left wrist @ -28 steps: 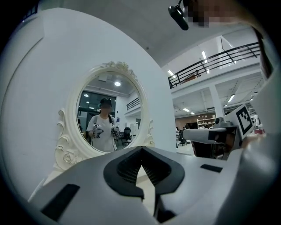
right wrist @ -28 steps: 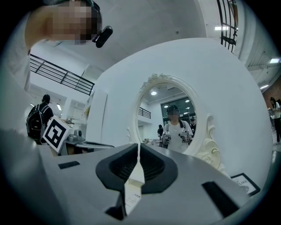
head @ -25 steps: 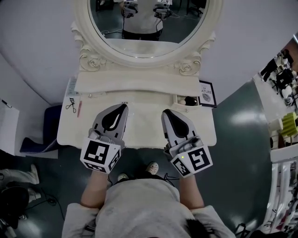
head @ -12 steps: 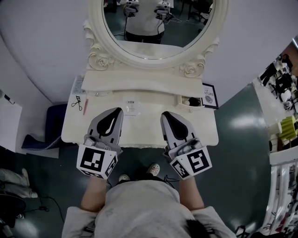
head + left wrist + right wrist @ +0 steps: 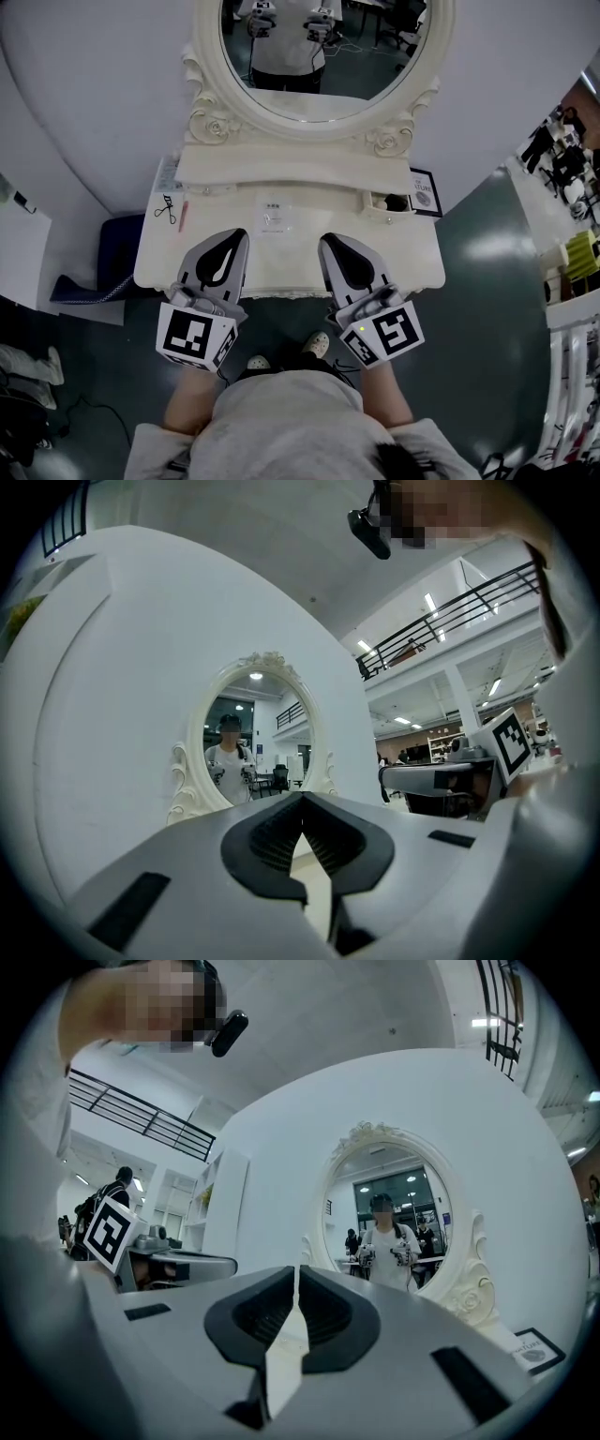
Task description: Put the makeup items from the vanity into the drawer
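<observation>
Two tools are hovering side by side over the front edge of the worktop (image 5: 281,258). Your left tool (image 5: 236,238) and your right tool (image 5: 326,244) are each showing jaws pressed together with nothing between them, and both are pointing toward the mirror.

Just past their tips, a small flat packet (image 5: 273,214) is lying at the middle of the worktop. It is looking thin and light, probably slick and hard to get under, so you are likely needing to pinch it by one edge.

Off to the left, a scissor-handled lash curler (image 5: 167,207) and a slim pink pencil (image 5: 182,216) are lying just beside each other near the rim. The curler is looking stiff and light; its narrow middle is offering the surest hold. The pencil is likely to roll, so you are best taking it across its middle.

At the back right, a small drawer (image 5: 375,201) is standing open with something dark inside. A framed card (image 5: 421,191) is standing just beside it and could tip if nudged. Nothing is blocking your reach to the items. Behind everything, the oval mirror (image 5: 319,56) is rising in its ornate frame.
</observation>
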{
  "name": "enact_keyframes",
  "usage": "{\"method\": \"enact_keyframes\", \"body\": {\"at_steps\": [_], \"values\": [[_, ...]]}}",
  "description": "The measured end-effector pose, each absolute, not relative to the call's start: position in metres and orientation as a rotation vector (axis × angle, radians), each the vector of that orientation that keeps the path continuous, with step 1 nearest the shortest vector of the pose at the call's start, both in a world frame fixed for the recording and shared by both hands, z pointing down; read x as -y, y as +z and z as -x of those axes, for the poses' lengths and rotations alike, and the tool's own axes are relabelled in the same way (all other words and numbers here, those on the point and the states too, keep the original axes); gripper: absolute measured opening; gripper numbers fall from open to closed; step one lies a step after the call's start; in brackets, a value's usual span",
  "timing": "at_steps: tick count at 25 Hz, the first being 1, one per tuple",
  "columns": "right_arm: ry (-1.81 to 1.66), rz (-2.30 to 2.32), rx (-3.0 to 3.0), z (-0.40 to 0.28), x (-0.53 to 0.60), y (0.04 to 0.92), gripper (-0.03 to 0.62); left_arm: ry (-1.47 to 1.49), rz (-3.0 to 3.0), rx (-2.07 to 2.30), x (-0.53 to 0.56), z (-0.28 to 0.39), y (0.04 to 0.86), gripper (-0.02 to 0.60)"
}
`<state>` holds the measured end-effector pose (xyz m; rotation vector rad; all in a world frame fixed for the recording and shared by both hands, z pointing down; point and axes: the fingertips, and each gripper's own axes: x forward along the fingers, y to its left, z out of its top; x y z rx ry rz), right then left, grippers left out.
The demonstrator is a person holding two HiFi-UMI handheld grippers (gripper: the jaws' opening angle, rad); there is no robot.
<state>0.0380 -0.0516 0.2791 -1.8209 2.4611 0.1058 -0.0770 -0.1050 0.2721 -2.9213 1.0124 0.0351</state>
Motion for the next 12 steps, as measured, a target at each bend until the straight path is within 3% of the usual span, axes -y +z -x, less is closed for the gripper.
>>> {"method": "enact_keyframes", "body": {"at_steps": [12], "values": [[0.138, 1.828, -2.472, 0.004, 0.035, 0.28, 0.029, 0.061, 2.908, -1.003, 0.088, 0.113, 0.269, 0.015]]}}
